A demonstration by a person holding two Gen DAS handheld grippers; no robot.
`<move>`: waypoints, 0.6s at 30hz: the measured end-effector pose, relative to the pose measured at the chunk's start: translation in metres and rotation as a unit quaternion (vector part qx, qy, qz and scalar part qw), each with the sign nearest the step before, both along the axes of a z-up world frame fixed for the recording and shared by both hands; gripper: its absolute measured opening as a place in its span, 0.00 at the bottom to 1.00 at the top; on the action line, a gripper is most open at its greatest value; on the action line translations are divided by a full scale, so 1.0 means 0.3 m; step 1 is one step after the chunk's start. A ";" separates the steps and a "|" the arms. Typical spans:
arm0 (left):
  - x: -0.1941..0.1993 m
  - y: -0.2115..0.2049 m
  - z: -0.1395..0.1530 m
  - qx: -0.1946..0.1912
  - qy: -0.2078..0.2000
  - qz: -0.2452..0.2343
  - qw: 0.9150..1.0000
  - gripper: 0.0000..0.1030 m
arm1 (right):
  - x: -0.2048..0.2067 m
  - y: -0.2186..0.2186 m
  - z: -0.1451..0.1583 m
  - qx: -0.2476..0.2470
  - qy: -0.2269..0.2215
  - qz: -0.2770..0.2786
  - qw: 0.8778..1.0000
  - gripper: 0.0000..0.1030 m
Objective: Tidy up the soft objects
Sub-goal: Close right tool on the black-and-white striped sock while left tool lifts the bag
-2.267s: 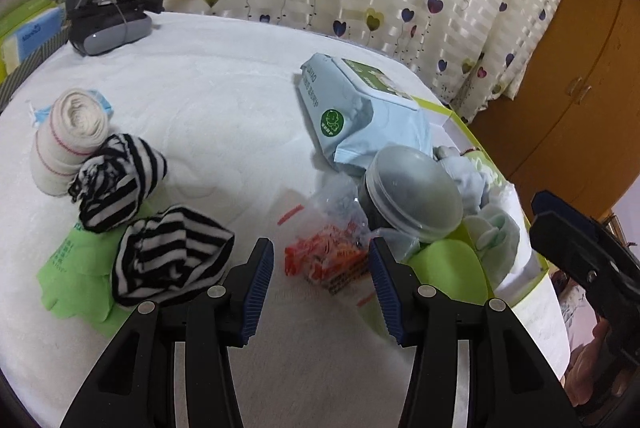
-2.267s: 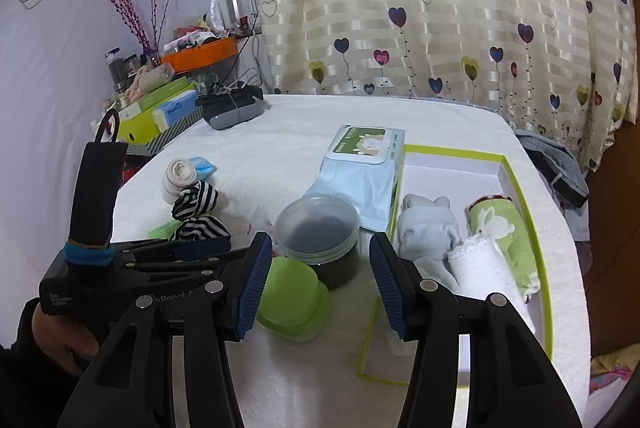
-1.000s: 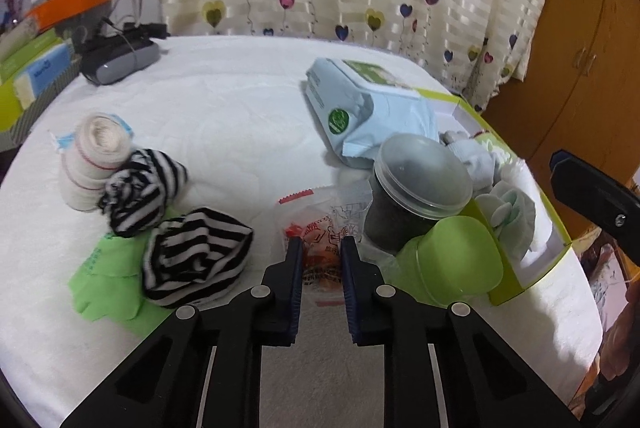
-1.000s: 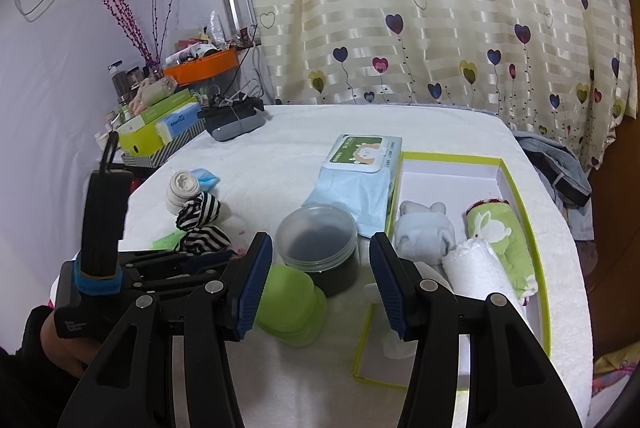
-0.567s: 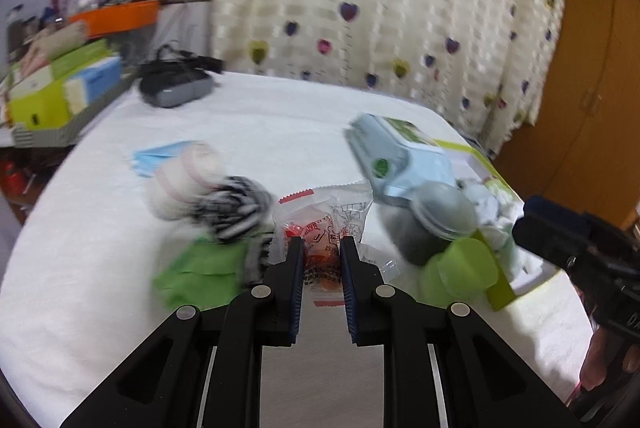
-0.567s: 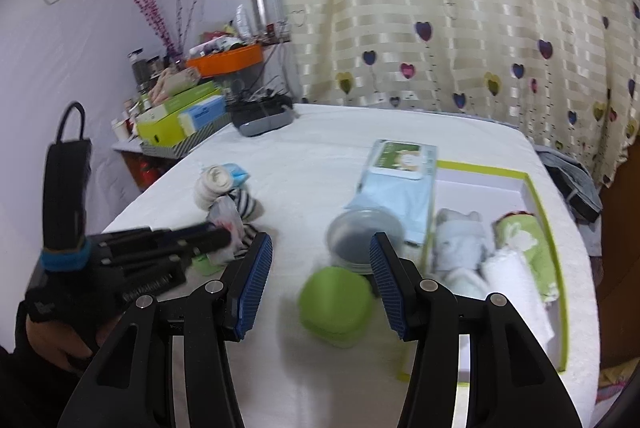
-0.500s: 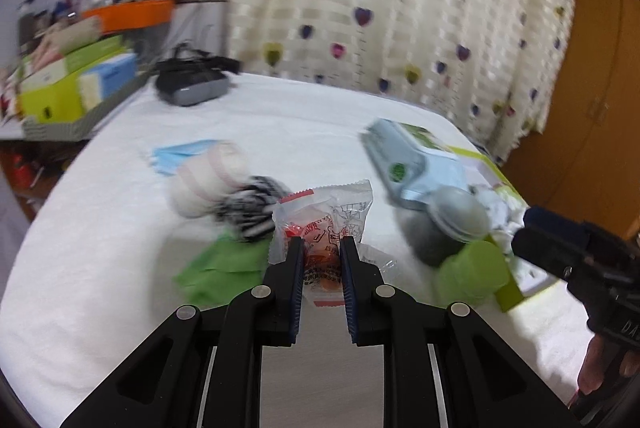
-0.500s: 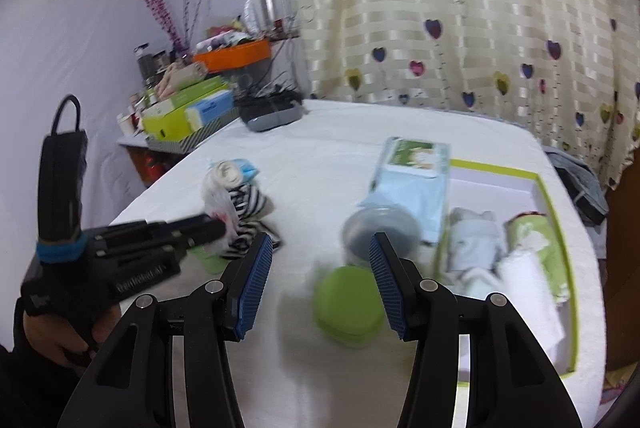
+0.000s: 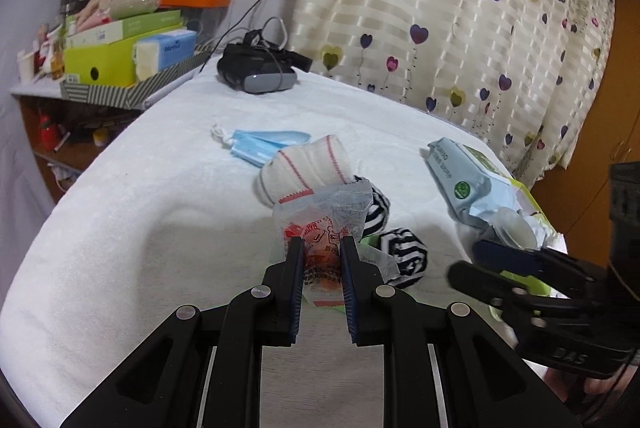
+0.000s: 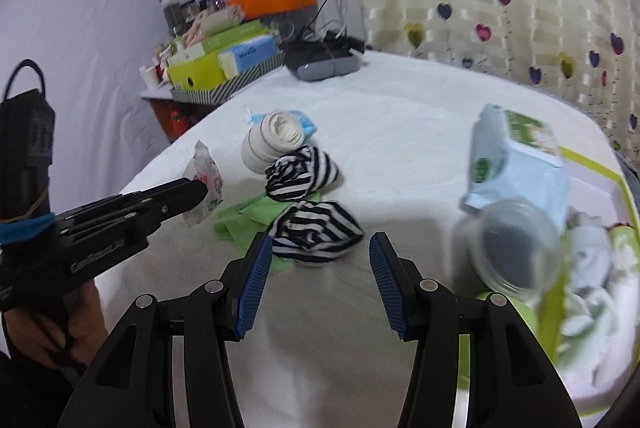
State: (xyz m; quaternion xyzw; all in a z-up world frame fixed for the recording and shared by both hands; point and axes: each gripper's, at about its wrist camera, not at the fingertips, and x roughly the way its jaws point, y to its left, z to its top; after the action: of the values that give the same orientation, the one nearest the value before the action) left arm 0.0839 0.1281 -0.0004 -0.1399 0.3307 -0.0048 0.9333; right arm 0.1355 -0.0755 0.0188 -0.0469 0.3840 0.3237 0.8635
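My left gripper (image 9: 320, 256) is shut on a clear snack bag with red print (image 9: 324, 224) and holds it above the white table; the bag also shows in the right wrist view (image 10: 206, 184) at that gripper's tip (image 10: 196, 190). My right gripper (image 10: 318, 260) is open and empty, just in front of a black-and-white striped sock ball (image 10: 316, 230). A second striped ball (image 10: 300, 174), a cream rolled sock (image 10: 272, 140) and a green cloth (image 10: 244, 218) lie beyond it. A green-rimmed box (image 10: 588, 164) holds soft toys (image 10: 592, 264) at right.
A wet-wipes pack (image 10: 516, 164) and a lidded dark tub (image 10: 516, 256) lie beside the box, with a green lid (image 10: 516, 312) below. A blue face mask (image 9: 260, 146) and a grey headset (image 9: 260, 72) lie farther back. A cluttered shelf (image 9: 120, 64) stands at left.
My left gripper closed on the snack bag, lifted it and swung left. My right gripper moved left and down toward the near striped sock ball.
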 end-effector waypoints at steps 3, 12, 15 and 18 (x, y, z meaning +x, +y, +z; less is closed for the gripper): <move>0.004 0.018 -0.013 -0.005 0.002 0.000 1.000 0.16 | 0.034 0.042 -0.033 -0.004 0.018 0.005 1.000 0.50; 0.025 0.042 -0.038 -0.015 0.007 -0.005 1.000 0.16 | 0.103 0.114 -0.111 -0.031 0.054 0.009 0.998 0.50; 0.031 0.039 -0.039 -0.016 0.008 -0.007 1.000 0.16 | 0.112 0.106 -0.119 -0.033 0.057 0.004 0.998 0.23; 0.033 0.030 -0.037 -0.016 0.008 -0.010 1.000 0.16 | 0.104 0.093 -0.108 -0.032 0.047 0.001 0.998 0.13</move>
State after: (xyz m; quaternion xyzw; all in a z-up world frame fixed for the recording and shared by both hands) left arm 0.0938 0.1372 -0.0114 -0.1513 0.3392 -0.0178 0.9283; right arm 0.1667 -0.0476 -0.0138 -0.0599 0.4343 0.3139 0.8422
